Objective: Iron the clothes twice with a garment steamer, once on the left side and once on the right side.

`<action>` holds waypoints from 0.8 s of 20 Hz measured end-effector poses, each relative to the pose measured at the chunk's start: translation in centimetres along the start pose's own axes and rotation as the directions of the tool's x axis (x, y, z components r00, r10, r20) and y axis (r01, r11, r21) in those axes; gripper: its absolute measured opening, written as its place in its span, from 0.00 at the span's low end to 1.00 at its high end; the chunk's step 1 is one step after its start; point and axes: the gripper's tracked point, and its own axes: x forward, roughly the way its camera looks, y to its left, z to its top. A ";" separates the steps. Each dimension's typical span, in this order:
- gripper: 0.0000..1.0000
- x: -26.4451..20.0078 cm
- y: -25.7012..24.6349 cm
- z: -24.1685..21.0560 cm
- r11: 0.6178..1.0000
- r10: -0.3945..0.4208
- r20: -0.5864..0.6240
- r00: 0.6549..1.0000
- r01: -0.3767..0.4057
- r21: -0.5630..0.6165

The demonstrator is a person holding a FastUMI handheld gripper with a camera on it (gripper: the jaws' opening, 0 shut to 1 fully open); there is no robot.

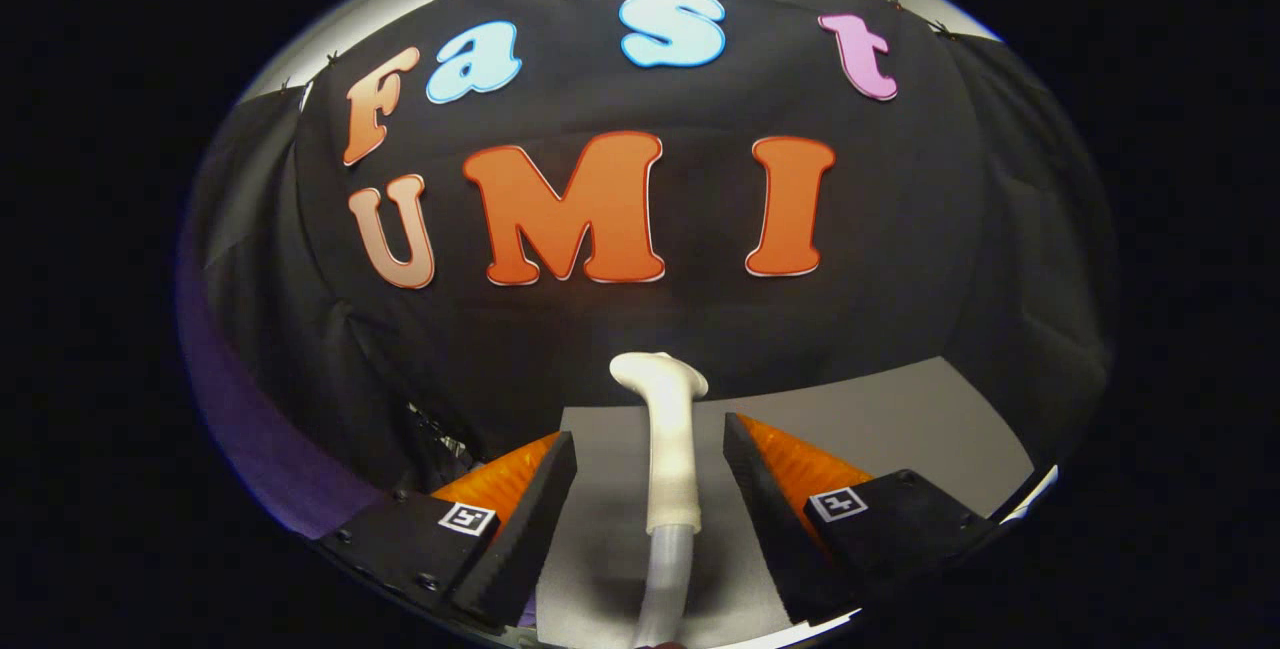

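Note:
The white garment steamer (668, 449) lies on the grey table (880, 419), its handle pointing away from me and its flared head (658, 374) at the far end. A pale hose (668, 569) runs back from the handle toward me. My gripper (650, 434) is open, with one finger on each side of the handle. A gap shows on both sides, so neither finger touches it. A strip of purple fabric (235, 419) curves along the left, beyond the left finger.
The black cloth wall (900, 309) stands close behind the table's far edge. The grey tabletop stretches out to the right of the right finger. Dark folds of cloth hang at the left of the table.

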 end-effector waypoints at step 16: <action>0.67 8.3 -1.1 -7.5 0.992 0.107 -0.332 0.937 -0.077 0.101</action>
